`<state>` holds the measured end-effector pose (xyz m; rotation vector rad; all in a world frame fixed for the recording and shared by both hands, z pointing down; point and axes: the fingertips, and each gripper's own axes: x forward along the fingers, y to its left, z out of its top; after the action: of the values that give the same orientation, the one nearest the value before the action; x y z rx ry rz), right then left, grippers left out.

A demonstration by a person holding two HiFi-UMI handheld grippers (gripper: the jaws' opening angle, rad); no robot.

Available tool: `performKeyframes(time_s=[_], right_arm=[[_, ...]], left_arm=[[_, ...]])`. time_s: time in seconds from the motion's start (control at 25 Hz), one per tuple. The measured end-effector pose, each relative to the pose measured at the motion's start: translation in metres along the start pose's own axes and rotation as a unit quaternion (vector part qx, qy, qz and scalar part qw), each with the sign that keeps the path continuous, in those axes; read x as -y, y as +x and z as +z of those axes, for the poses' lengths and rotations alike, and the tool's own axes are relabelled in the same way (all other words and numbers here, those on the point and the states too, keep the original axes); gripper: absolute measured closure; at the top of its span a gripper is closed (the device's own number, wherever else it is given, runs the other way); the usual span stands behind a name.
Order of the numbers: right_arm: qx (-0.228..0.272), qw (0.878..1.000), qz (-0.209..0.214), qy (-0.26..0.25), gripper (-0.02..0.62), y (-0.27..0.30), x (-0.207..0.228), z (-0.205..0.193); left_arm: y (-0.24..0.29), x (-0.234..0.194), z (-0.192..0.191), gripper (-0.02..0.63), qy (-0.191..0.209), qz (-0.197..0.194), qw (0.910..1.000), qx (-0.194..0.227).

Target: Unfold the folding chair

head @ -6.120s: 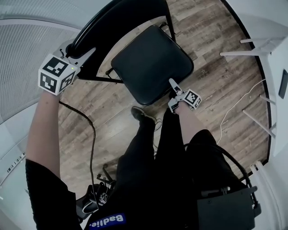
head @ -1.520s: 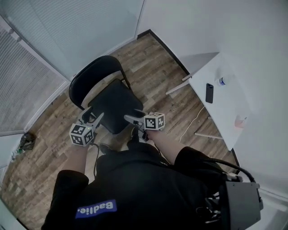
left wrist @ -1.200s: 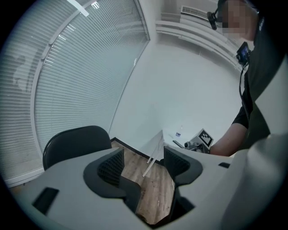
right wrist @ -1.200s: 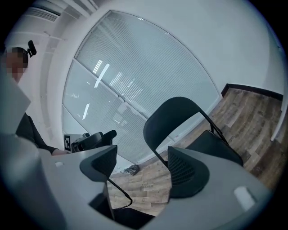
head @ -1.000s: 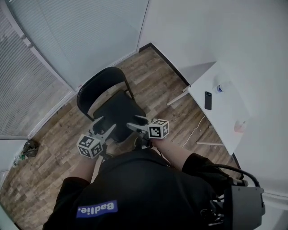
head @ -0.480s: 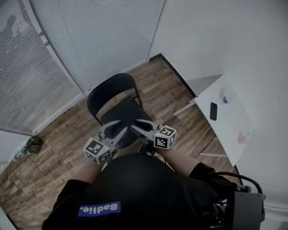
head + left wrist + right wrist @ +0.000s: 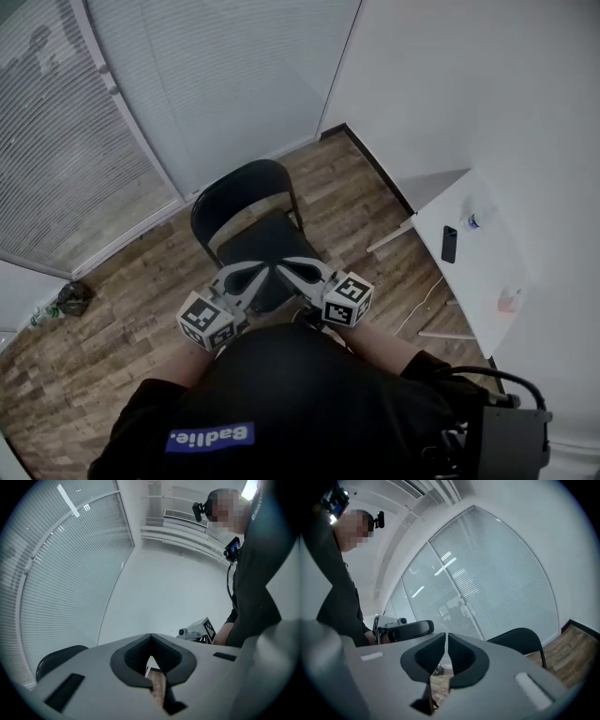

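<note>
A black folding chair stands opened out on the wood floor, its seat level and its rounded backrest on the far side. Both grippers hover in front of the person's chest, above the seat's near edge and clear of it. My left gripper has just been closing and is shut with nothing between its pads. My right gripper has also just been closing and is shut on nothing, only a thin slit left. The chair's backrest shows beyond the right jaws and again low at the left past the left jaws.
A white table stands at the right by the wall, bearing a dark phone and a small bottle. A white cable lies on the floor beside it. Blinds line the far side. A dark bundle lies at the left.
Both grippers have risen away from the chair seat toward the person's chest, and their jaws have gone from wide open to shut. The chair stays unfolded and looks farther away.
</note>
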<state>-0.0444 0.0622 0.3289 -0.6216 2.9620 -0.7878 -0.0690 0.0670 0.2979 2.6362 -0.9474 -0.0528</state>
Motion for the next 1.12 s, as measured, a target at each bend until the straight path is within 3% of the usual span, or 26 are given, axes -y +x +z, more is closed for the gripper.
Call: performKeyframes(time_s=[0.52, 1.12], right_arm=[[0.001, 0.997, 0.03, -0.073, 0.594, 0.01, -0.033, 0.013], [-0.004, 0.995, 0.034, -0.097, 0.594, 0.011, -0.043, 0.008]], left_arm=[[-0.019, 0.011, 0.015, 0.6, 0.001, 0.012, 0.9998, 0.017], [-0.031, 0.016, 0.014, 0.6, 0.0, 0.027, 0.9994, 0.022]])
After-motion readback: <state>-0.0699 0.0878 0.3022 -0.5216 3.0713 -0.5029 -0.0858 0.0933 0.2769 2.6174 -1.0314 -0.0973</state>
